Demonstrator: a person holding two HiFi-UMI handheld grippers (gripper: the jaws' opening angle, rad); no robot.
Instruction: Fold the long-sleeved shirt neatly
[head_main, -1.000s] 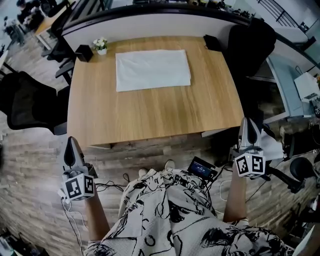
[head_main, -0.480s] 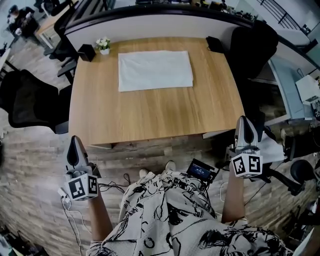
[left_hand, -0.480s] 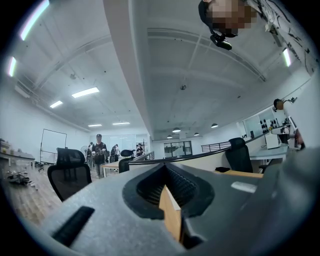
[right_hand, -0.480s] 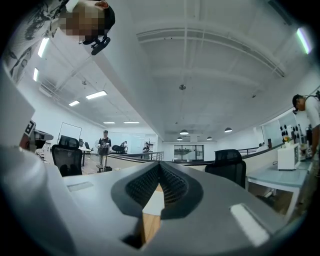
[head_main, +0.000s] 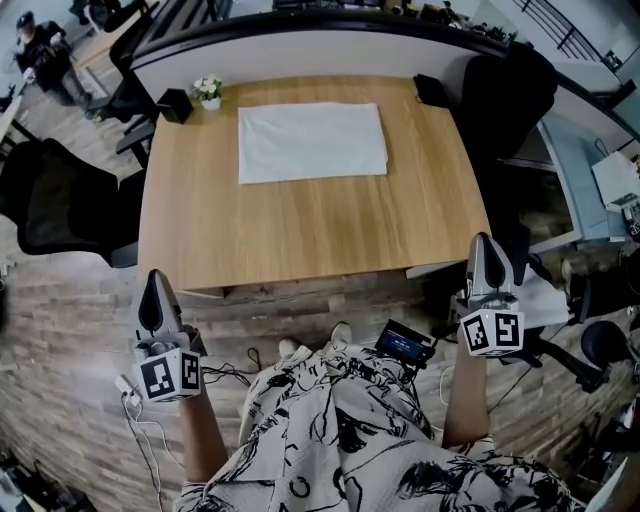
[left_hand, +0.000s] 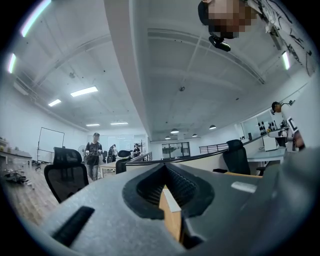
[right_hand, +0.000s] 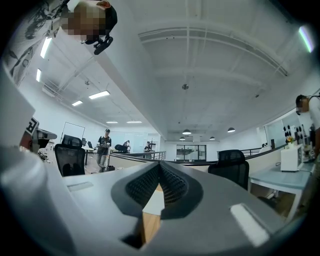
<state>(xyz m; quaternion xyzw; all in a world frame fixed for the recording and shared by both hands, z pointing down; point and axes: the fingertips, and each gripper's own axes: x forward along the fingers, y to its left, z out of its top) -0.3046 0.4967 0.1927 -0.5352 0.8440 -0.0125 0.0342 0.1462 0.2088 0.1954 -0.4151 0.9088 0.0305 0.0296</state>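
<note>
A white shirt (head_main: 312, 141), folded into a flat rectangle, lies at the far middle of the wooden table (head_main: 300, 225). Both grippers hang below the table's near edge, well apart from the shirt. My left gripper (head_main: 155, 283) is at the lower left, off the table's near left corner, shut with nothing in it. My right gripper (head_main: 484, 244) is by the near right corner, also shut and empty. In the left gripper view the jaws (left_hand: 165, 172) meet in front of the table's edge; the right gripper view shows the jaws (right_hand: 159, 172) closed the same way.
A small pot of white flowers (head_main: 208, 91) and a black box (head_main: 174, 104) stand at the table's far left corner, another black object (head_main: 430, 89) at the far right. Black office chairs (head_main: 60, 205) flank the table. A black device (head_main: 404, 342) and cables lie on the floor.
The right gripper has drifted slightly left toward the table's corner. The left gripper has stayed almost where it was. The shirt has not been touched.
</note>
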